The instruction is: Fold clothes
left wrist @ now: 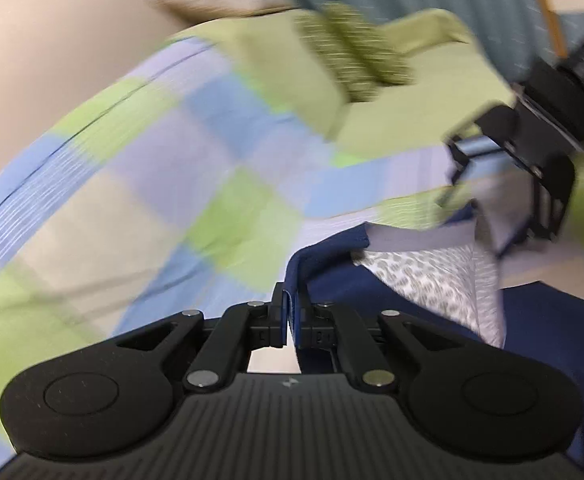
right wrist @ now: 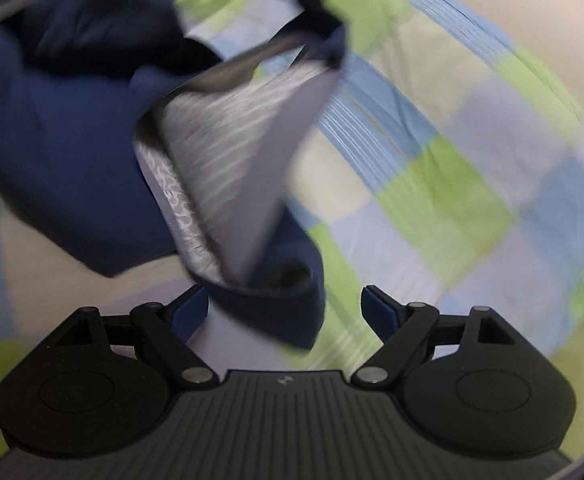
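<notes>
My left claw (left wrist: 290, 312) is clamped on a blue hem of the navy garment (left wrist: 532, 320); the pads sit together with the cloth pinched between them. From there the garment runs off to the right across the bed, its pale patterned lining (left wrist: 432, 280) turned outward. The checked bedsheet (left wrist: 152, 184), in green, blue and lilac squares, lies under it all. Beyond the garment on the sheet I see a plain green pillow (left wrist: 412, 80) with a blurred olive striped bundle (left wrist: 352, 52) on it; I cannot tell what that is.

My right claw (right wrist: 284, 308) stands open, its blue pads wide apart. A navy fold of the garment (right wrist: 72, 140) hangs into the gap between them, close to the left pad, but neither pad presses on it. In the left view the right claw (left wrist: 504, 184) hovers at the garment's far edge. Both views are smeared with motion blur.
</notes>
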`<state>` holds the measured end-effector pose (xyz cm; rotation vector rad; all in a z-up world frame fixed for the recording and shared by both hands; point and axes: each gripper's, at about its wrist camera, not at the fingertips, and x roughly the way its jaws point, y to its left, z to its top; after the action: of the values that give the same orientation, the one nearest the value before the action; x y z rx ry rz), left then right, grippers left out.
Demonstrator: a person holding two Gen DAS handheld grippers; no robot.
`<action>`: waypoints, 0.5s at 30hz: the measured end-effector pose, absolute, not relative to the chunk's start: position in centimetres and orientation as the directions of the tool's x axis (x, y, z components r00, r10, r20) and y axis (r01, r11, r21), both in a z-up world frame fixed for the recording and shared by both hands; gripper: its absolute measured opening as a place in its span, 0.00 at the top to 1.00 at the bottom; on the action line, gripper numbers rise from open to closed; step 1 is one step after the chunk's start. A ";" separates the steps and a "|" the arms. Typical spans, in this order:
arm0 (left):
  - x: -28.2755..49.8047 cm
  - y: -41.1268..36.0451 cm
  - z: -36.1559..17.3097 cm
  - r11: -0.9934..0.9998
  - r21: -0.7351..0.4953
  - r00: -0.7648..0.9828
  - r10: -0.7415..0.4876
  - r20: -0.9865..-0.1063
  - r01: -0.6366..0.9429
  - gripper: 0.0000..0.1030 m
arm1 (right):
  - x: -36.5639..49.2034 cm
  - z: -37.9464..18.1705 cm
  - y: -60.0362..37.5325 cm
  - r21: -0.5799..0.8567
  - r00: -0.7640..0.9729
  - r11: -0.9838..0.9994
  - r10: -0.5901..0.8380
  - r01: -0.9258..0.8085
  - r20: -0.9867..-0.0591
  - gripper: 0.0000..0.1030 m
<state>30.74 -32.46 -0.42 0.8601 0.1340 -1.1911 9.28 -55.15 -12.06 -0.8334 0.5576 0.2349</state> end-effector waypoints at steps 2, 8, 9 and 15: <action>31.1 -30.1 0.4 0.181 0.510 0.455 -0.746 -0.486 0.841 0.99 | 10.0 -11.9 -54.3 -0.658 0.827 0.628 -0.039 -0.416 -0.560 0.78; 29.0 -25.6 3.7 0.288 0.538 0.541 -0.739 -0.401 0.792 0.99 | 7.8 -7.9 -53.1 -0.674 0.884 0.693 -0.114 -0.257 -0.454 1.00; 28.2 -25.5 4.2 0.304 0.546 0.554 -0.740 -0.381 0.781 0.99 | 7.2 -7.3 -52.8 -0.686 0.890 0.686 -0.126 -0.242 -0.439 1.00; 20.6 -22.9 11.3 0.475 0.576 0.660 -0.735 -0.157 0.665 0.99 | 1.6 0.4 -47.9 -0.800 0.952 0.594 -0.189 -0.084 -0.240 1.00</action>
<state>20.64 -22.86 11.33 0.6502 -0.1179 -0.8586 1.59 -47.95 0.42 -0.9368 0.3165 -0.0622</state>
